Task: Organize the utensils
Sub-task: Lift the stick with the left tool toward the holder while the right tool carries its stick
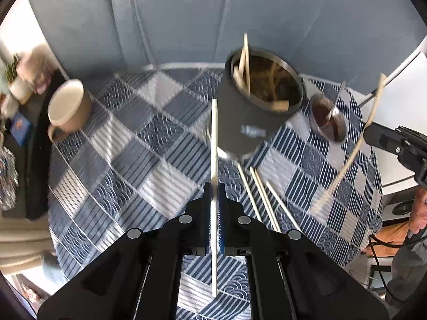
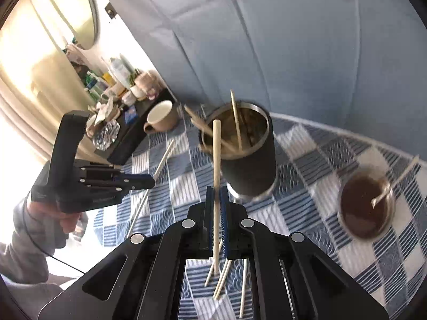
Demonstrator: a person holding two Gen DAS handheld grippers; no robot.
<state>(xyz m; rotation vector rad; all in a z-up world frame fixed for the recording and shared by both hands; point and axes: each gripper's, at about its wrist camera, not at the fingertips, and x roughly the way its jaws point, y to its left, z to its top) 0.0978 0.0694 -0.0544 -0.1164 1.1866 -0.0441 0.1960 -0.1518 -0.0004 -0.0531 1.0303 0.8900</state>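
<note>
Left gripper [image 1: 214, 194], seen from its own wrist camera: the jaws are closed on a pale chopstick [image 1: 214, 144], which runs upright between the pads and extends past them at both ends. Beyond its tip stands a dark cylindrical holder [image 1: 245, 122] with a metal rim, already containing several wooden utensils (their exact number is blurred). Three loose chopsticks [image 1: 263, 197] lie on the blue-and-white patterned tablecloth [image 1: 120, 160], just right of the left gripper. A tan mug [image 1: 70, 106] sits well apart at the left edge; a small glass [image 1: 329, 120] of brown liquid with a metal spoon in it stands just right of the holder.

Right gripper [image 2: 216, 208], from its wrist camera: the jaws clamp a second chopstick [image 2: 216, 154], tilted slightly, its upper end overlapping the holder's [image 2: 248, 165] rim in this view. More loose chopsticks [image 2: 221, 280] lie on the cloth beneath the fingers.
</note>
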